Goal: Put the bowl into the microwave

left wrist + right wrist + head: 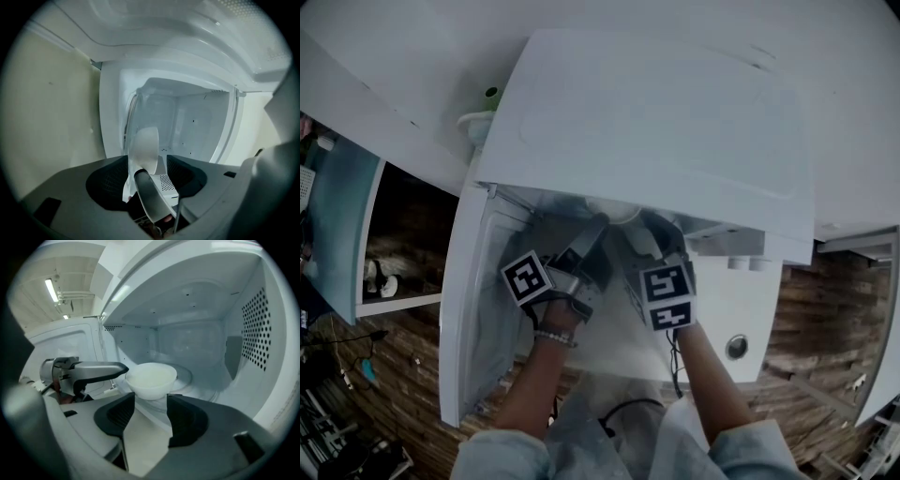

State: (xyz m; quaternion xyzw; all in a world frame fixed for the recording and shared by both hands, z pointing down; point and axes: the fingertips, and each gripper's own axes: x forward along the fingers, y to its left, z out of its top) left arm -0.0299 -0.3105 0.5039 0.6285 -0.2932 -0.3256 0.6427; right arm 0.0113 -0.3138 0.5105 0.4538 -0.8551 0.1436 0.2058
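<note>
A white bowl [151, 378] hangs at the mouth of the open microwave [656, 122], in front of its glass turntable [199, 380]. My left gripper [139, 174] is shut on the bowl's rim [146, 147], and its grey finger [96, 371] reaches in from the left and lies over the edge. My right gripper [150, 401] faces the bowl from the front with its jaws apart. The bowl's lower part sits at the gap between the tips, and I see no pad pressing on it. In the head view both grippers [598, 234] [649, 246] reach under the microwave's top, where a sliver of the bowl [614, 214] shows.
The microwave door [464, 309] stands open to the left. The cavity's right wall [255, 329] is perforated. A control knob [736, 348] sits on the front panel at the right. Something small and green [491, 94] stands behind the microwave. Wood-pattern flooring lies below.
</note>
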